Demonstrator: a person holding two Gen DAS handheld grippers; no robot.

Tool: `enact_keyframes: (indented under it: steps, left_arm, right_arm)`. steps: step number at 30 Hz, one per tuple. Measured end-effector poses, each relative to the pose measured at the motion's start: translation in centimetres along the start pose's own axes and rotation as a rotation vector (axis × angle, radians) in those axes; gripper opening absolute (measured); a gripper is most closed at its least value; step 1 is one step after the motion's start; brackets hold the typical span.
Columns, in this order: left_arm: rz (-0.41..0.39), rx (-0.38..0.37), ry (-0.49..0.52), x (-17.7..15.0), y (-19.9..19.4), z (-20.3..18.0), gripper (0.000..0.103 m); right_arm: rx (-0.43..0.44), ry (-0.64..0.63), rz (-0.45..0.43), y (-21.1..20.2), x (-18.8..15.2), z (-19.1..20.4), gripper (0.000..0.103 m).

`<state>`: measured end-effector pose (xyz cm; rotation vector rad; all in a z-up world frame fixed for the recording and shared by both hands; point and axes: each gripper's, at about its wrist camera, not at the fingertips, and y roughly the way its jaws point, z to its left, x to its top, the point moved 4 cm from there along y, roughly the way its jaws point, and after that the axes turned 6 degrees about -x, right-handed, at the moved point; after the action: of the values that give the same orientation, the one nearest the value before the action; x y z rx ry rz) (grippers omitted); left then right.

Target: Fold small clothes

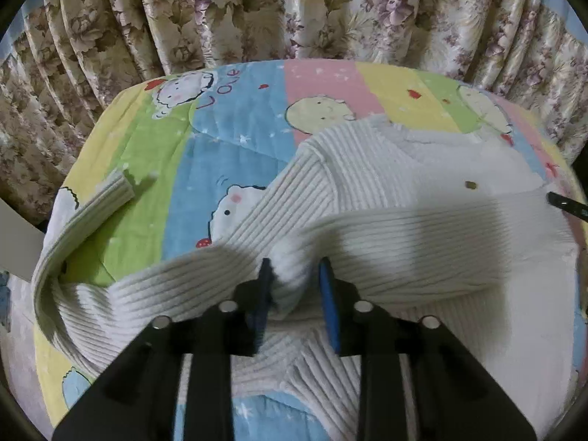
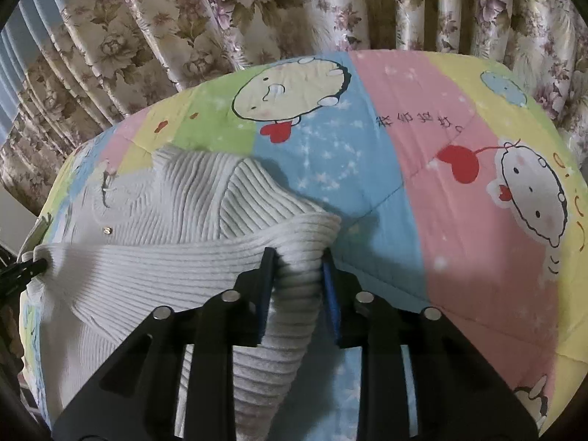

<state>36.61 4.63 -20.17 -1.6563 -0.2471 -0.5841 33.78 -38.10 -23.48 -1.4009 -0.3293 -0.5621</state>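
A white ribbed knit sweater (image 1: 386, 191) lies on a pastel cartoon quilt (image 1: 235, 136). My left gripper (image 1: 294, 275) is shut on a bunched fold of the sweater's near edge, lifted a little off the quilt. One sleeve trails left, and its cuff (image 1: 114, 187) rests on the green patch. In the right wrist view the sweater (image 2: 176, 213) fills the lower left. My right gripper (image 2: 297, 261) is shut on its right end, a thick ribbed fold. The other gripper's fingertip (image 2: 36, 266) pokes into the fabric at far left.
The quilt (image 2: 422, 154) covers a raised surface with rounded edges. Floral curtains (image 1: 257, 11) hang close behind it. To the right of the sweater the quilt lies bare. A pale flat panel (image 1: 18, 242) stands at the left edge.
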Motion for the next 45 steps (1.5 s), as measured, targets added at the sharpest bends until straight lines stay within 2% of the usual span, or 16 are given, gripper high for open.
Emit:
enact_keyframes:
  steps: [1,2,4,5,7,12,18,20,22,24,28,30,32,38,42,45]
  left_arm:
    - [0.006,0.017,-0.002,0.0,0.4,0.2,0.041]
    - [0.008,0.033,-0.007,0.0,0.6,0.6,0.055]
    - [0.006,0.066,-0.032,0.0,0.2,1.7,0.065]
    - [-0.002,0.059,-0.043,0.0,-0.2,2.2,0.065]
    - [-0.015,0.061,-0.048,-0.1,-1.3,3.0,0.073]
    - [-0.052,0.189,0.015,0.1,-3.3,2.1,0.083]
    - [-0.094,0.05,0.091,1.8,-1.6,-5.1,0.089]
    - [-0.055,0.054,0.109,1.7,0.4,-6.4,0.089]
    - [-0.003,0.099,0.133,0.9,2.2,-6.9,0.089]
    - [-0.006,0.108,0.142,0.0,2.4,-6.4,0.09]
    - [-0.008,0.065,0.047,-1.5,1.0,-3.8,0.093]
    - [-0.016,0.049,0.001,-2.1,0.1,-3.1,0.093]
    - [-0.036,0.087,-0.019,-2.5,-1.2,-2.6,0.093]
    - [-0.101,0.124,-0.069,-1.6,-4.8,1.2,0.096]
    - [-0.115,0.195,-0.06,-0.4,-5.5,5.4,0.096]
    - [-0.108,0.236,-0.027,0.3,-5.1,8.9,0.096]
  right_arm:
    - [-0.002,0.0,-0.007,-0.4,-0.1,0.0,0.039]
    - [0.002,0.006,-0.014,-1.0,-0.1,0.0,0.057]
    - [0.017,0.018,-0.033,-2.3,-0.4,0.0,0.08]
    - [0.013,0.014,-0.05,-3.4,-0.7,0.3,0.086]
    - [-0.002,-0.033,-0.072,-5.0,-1.3,1.4,0.089]
    - [-0.04,-0.2,-0.124,-6.7,-2.6,6.4,0.095]
    - [-0.02,-0.268,-0.103,-3.6,-2.9,12.0,0.096]
    - [-0.066,-0.304,-0.068,-1.9,-3.6,12.7,0.093]
    - [-0.126,-0.351,-0.061,-1.2,-4.5,12.2,0.093]
    - [-0.134,-0.336,-0.065,-1.4,-5.1,10.6,0.093]
    - [-0.138,-0.196,-0.036,-1.7,-5.5,5.2,0.1]
    - [-0.053,-0.114,-0.004,-1.7,-5.8,3.8,0.1]
    - [-0.036,-0.074,-0.014,-2.5,-5.6,3.4,0.1]
    - [-0.016,-0.122,-0.083,-6.8,-4.3,6.6,0.1]
    - [-0.036,-0.235,-0.094,-7.3,-4.6,10.4,0.1]
    - [-0.092,-0.291,-0.09,-6.7,-5.0,12.5,0.1]
